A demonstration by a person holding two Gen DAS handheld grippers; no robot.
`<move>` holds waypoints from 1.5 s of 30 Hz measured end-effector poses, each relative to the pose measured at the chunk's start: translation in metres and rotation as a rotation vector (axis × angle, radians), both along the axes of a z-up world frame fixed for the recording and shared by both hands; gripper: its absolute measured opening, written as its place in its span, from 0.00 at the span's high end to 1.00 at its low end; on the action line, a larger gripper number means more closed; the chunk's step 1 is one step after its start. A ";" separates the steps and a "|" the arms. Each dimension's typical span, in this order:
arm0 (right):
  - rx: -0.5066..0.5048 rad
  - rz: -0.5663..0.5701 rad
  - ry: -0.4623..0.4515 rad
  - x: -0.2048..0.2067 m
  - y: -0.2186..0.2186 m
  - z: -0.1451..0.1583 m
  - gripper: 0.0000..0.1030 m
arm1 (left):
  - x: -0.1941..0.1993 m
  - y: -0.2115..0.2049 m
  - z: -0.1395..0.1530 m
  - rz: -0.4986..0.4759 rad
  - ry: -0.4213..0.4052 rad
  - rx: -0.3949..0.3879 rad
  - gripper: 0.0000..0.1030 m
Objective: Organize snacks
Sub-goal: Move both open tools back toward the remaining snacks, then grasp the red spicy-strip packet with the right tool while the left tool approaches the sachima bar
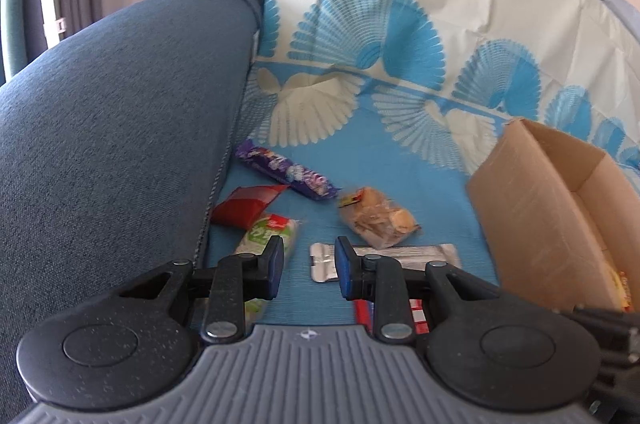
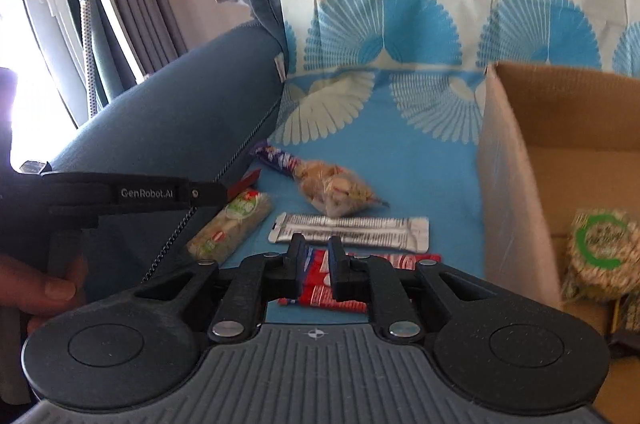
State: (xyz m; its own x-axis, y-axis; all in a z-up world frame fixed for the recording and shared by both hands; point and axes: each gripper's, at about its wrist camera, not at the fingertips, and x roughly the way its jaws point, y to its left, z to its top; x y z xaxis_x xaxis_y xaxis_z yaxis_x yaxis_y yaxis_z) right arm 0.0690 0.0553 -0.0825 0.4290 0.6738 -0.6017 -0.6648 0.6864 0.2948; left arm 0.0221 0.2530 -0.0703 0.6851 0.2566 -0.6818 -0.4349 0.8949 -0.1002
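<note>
Below the silver bar (image 2: 352, 230) we see the red pack (image 2: 344, 280), light, thin and crinkly, framed by our narrowly parted right gripper (image 2: 318, 256) without contact. Left gripper (image 1: 308, 262) stands open, empty. Best pinched across its short width.

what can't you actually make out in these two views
- Red packet: right wrist view, the right gripper fingers cover its middle; whether they pinch it is unclear.
- Cardboard box: left wrist view, its contents are cut off by the near wall and frame edge.
- Purple bar: print blurred in both views.
</note>
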 end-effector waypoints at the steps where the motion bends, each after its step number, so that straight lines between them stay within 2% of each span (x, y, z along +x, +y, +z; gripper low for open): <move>1: -0.012 -0.011 0.042 0.003 0.004 -0.007 0.71 | 0.002 0.003 -0.002 0.014 0.010 -0.004 0.70; 8: -0.033 -0.177 0.216 0.023 0.014 -0.040 0.35 | 0.008 0.015 -0.007 0.047 0.031 -0.034 0.69; 11: -0.032 -0.254 0.286 0.033 0.016 -0.050 0.23 | 0.010 0.014 -0.007 0.045 0.031 -0.031 0.67; 14: -0.029 -0.299 0.335 0.041 0.021 -0.059 0.18 | 0.012 0.015 -0.008 0.054 0.036 -0.030 0.66; 18: -0.021 -0.323 0.330 0.051 0.032 -0.063 0.18 | 0.013 0.019 -0.009 0.073 0.040 -0.030 0.65; 23: -0.045 -0.348 0.265 0.063 0.046 -0.062 0.16 | 0.016 0.017 -0.011 0.051 0.062 -0.002 0.65; 28: -0.176 -0.304 0.134 0.063 0.072 -0.064 0.12 | 0.023 0.016 -0.018 0.036 0.098 0.028 0.64; 31: -0.230 -0.282 0.072 0.058 0.079 -0.065 0.13 | 0.030 0.015 -0.024 0.024 0.125 0.047 0.60; 33: -0.232 -0.279 0.067 0.057 0.078 -0.065 0.17 | 0.037 0.014 -0.029 0.015 0.149 0.069 0.56; 38: -0.248 -0.278 0.049 0.051 0.071 -0.063 0.35 | 0.055 0.012 -0.044 0.009 0.207 0.125 0.47; 45: -0.286 -0.265 0.014 0.044 0.066 -0.064 0.45 | 0.067 0.007 -0.058 -0.001 0.250 0.189 0.35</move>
